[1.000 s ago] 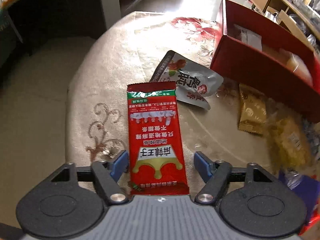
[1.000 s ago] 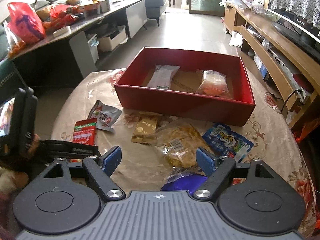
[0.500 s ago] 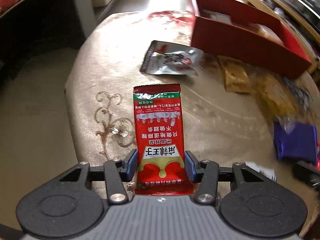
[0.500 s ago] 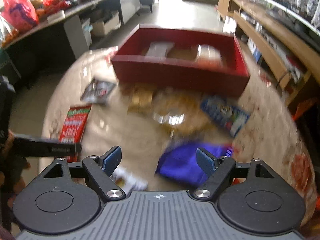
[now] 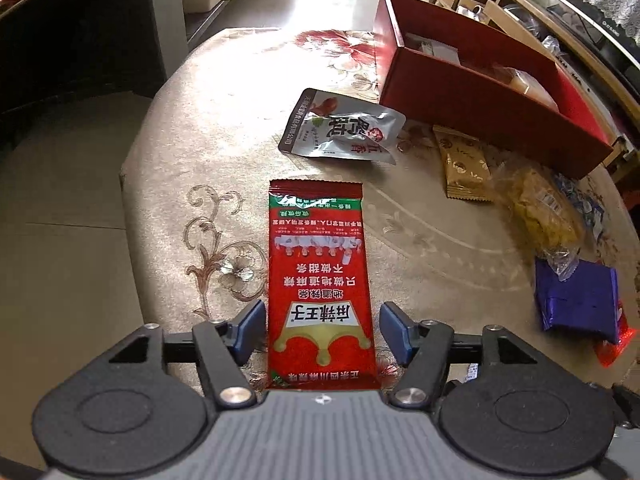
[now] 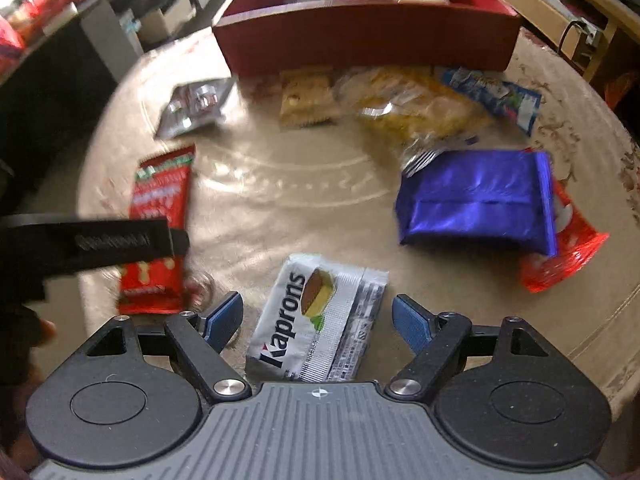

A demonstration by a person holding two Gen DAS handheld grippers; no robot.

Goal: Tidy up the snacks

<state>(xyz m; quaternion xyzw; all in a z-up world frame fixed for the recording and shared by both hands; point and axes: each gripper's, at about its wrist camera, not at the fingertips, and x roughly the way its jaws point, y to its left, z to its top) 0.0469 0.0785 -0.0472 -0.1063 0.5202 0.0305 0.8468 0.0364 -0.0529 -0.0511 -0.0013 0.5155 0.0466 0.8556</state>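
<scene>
Left wrist view: your left gripper (image 5: 322, 330), angled steeply down, has its jaws opening, clear of the red sachet (image 5: 320, 284) lying flat at lower centre; it is thin, limp and slick, so pinch across its near end. Right wrist view: your right gripper (image 6: 318, 320) tilts down, jaws opening astride the untouched Kaprons packet (image 6: 316, 320).

Left tongs (image 5: 322, 332) opening, angled down; right tongs (image 6: 318, 320) opening, angled down.

Red box (image 5: 480, 96), purple packet (image 6: 476, 200), beige floral-patterned tablecloth (image 5: 224, 152).
</scene>
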